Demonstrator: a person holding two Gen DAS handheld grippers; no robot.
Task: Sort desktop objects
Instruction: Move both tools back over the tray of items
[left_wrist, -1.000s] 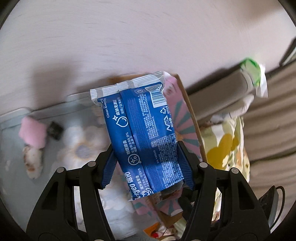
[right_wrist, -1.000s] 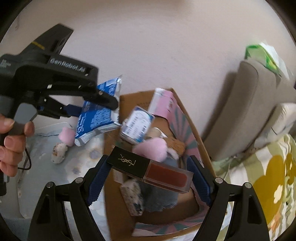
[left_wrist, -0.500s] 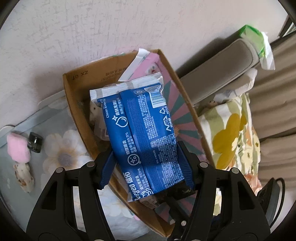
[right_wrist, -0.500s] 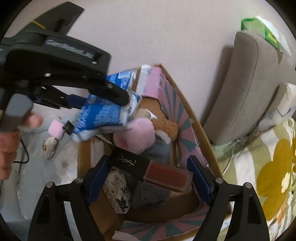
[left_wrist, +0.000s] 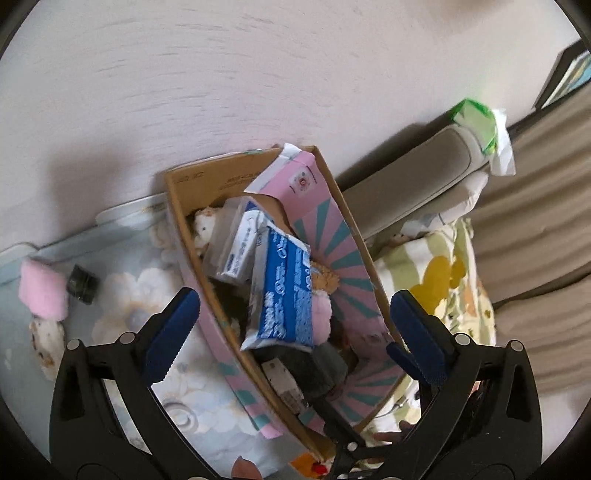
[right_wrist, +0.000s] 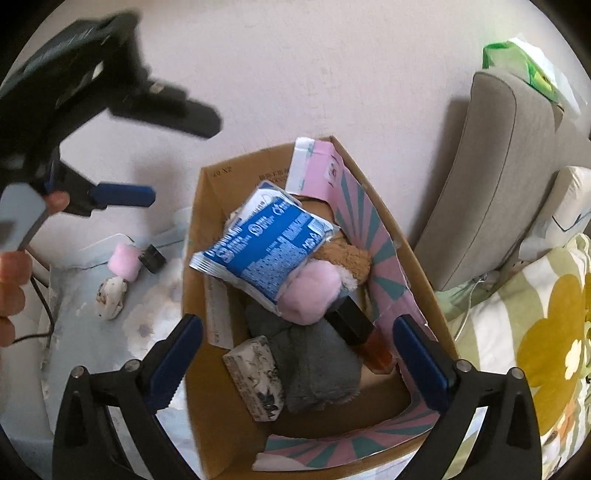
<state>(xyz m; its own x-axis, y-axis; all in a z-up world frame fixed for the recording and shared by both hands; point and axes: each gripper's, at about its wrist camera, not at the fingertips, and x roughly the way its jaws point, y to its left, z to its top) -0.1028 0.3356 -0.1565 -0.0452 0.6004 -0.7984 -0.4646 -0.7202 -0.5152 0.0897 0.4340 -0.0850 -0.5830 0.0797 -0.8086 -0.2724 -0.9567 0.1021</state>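
A cardboard box (right_wrist: 199, 280) with pink and teal flaps holds several items. The blue wipes pack (right_wrist: 262, 247) lies on top of them; it also shows in the left wrist view (left_wrist: 284, 299). The black and red lipstick box (right_wrist: 360, 332) lies at the right inside wall. My left gripper (left_wrist: 291, 328) is open and empty above the box (left_wrist: 184, 221). My right gripper (right_wrist: 295, 354) is open and empty over the box. The left gripper also shows at upper left in the right wrist view (right_wrist: 122, 195).
A pink puff (right_wrist: 125, 263), a small black jar (right_wrist: 151, 258) and a speckled shell-like piece (right_wrist: 109, 297) lie on the floral cloth left of the box. A grey sofa cushion (right_wrist: 491, 166) and a yellow-flowered cloth (right_wrist: 535, 332) are to the right.
My left gripper opened and let the blue wipes pack fall into the box. My right gripper opened and the lipstick box dropped inside at the right wall.
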